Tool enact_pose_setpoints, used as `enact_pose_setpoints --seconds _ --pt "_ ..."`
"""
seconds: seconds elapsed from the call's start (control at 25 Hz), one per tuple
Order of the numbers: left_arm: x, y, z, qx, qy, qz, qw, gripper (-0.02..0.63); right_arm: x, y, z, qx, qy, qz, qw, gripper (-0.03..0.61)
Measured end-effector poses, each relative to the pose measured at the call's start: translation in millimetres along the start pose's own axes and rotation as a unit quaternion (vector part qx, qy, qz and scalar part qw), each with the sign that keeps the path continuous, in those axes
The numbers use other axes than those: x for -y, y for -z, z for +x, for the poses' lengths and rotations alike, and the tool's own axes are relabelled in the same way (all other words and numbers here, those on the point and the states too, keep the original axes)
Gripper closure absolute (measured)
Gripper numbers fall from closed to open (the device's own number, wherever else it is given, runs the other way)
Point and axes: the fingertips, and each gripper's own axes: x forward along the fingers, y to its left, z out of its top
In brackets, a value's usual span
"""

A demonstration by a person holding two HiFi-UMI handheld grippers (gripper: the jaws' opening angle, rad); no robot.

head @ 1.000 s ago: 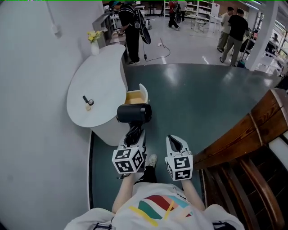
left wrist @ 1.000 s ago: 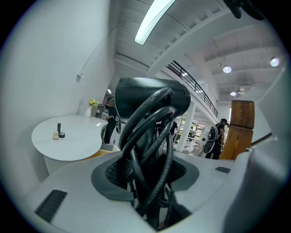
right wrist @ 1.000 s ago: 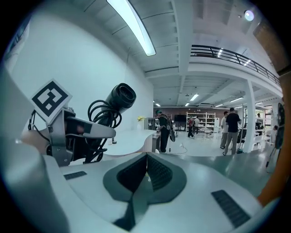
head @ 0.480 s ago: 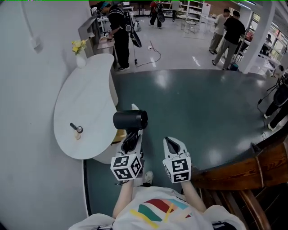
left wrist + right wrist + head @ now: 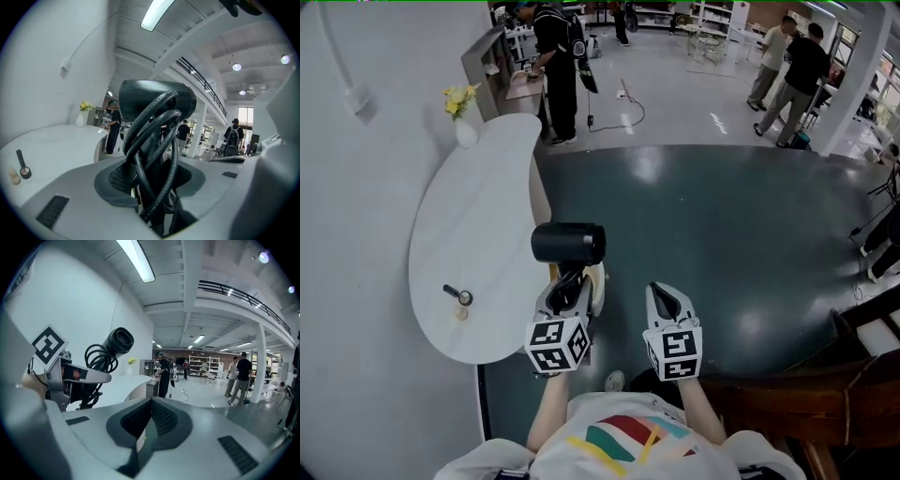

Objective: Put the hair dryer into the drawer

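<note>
The black hair dryer (image 5: 569,243) stands barrel-up in my left gripper (image 5: 565,284), which is shut on its handle and the cord coiled round it. From the left gripper view the hair dryer (image 5: 157,101) fills the middle, its cord looping down between the pads. It hangs over the open drawer (image 5: 598,284) at the white table's near right side; only the drawer's pale front panel shows beside the gripper. My right gripper (image 5: 664,294) is level with the left one, to its right over the green floor, shut and empty. In the right gripper view the hair dryer (image 5: 119,341) is at the left.
The rounded white table (image 5: 478,225) runs along the wall at left, with a small dark tool (image 5: 456,295) on it and a vase of yellow flowers (image 5: 464,127) at its far end. Several people stand further back. A wooden railing (image 5: 825,394) lies at the lower right.
Both grippers have travelled forward together, the hair dryer still held. The table and drawer now lie nearer, the drawer mostly hidden under the hair dryer. The wooden railing has slid off to the lower right.
</note>
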Motion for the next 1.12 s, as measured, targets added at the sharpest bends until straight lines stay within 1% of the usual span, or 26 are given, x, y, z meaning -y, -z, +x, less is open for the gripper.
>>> enact_pose_setpoints --seconds 0.12,0.2,0.32,0.48,0.72,0.92,1.12 --pt "-11 1 9 -0.003 -0.012 -0.018 0.9998 0.422 7 2 13 -0.001 0.000 0.007 1.000 0.566" --pt "-13 2 17 -0.007 -0.022 -0.024 0.9994 0.422 12 1 23 0.003 -0.007 0.010 1.000 0.566" --pt "-14 -2 32 -0.004 -0.038 -0.026 0.9989 0.422 19 -8 42 0.015 -0.031 0.013 0.999 0.566" --pt "-11 -18 55 0.012 -0.058 -0.045 0.9973 0.422 33 -28 72 0.026 -0.060 -0.009 0.998 0.566" --pt "-8 -20 75 0.013 -0.096 -0.049 0.9941 0.422 53 -29 100 0.020 -0.090 -0.010 0.996 0.566" --pt "-13 -16 87 0.005 -0.109 -0.057 0.9924 0.422 57 -29 121 0.009 -0.102 -0.012 0.995 0.566" --pt "-32 -28 101 0.009 -0.111 -0.061 0.9918 0.422 48 -48 139 0.016 -0.102 -0.029 0.994 0.566"
